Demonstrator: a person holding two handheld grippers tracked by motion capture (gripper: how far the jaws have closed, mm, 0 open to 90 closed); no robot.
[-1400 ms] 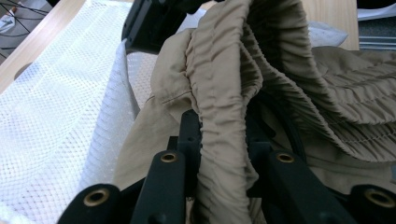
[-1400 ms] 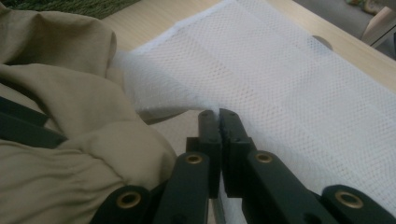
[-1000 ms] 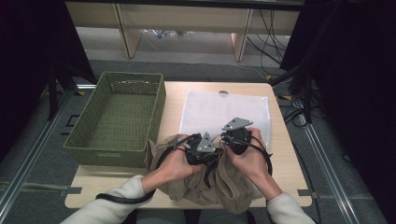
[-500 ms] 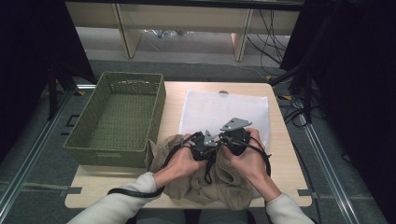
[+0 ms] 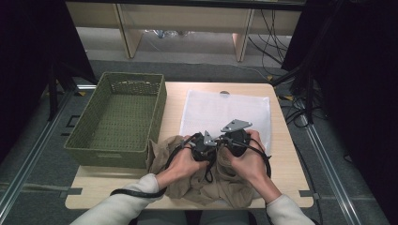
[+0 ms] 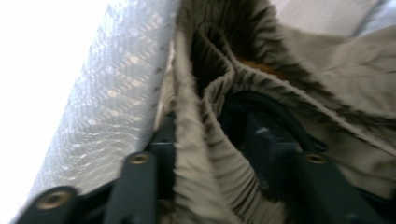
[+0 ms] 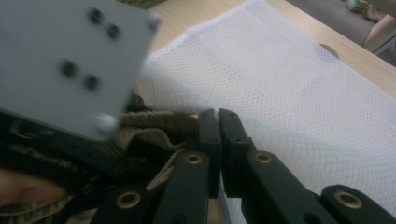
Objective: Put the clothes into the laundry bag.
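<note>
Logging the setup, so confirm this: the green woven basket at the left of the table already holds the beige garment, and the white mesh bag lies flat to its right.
Not quite. The green woven basket is empty; the high view shows the beige garment bunched on the table's near edge, under the person's hands. The white mesh bag does lie flat to the basket's right.

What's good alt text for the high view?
Two hands work a left gripper and right gripper into a crumpled beige garment at the wooden table's near edge, beside a white mesh bag and a green woven basket.
</note>
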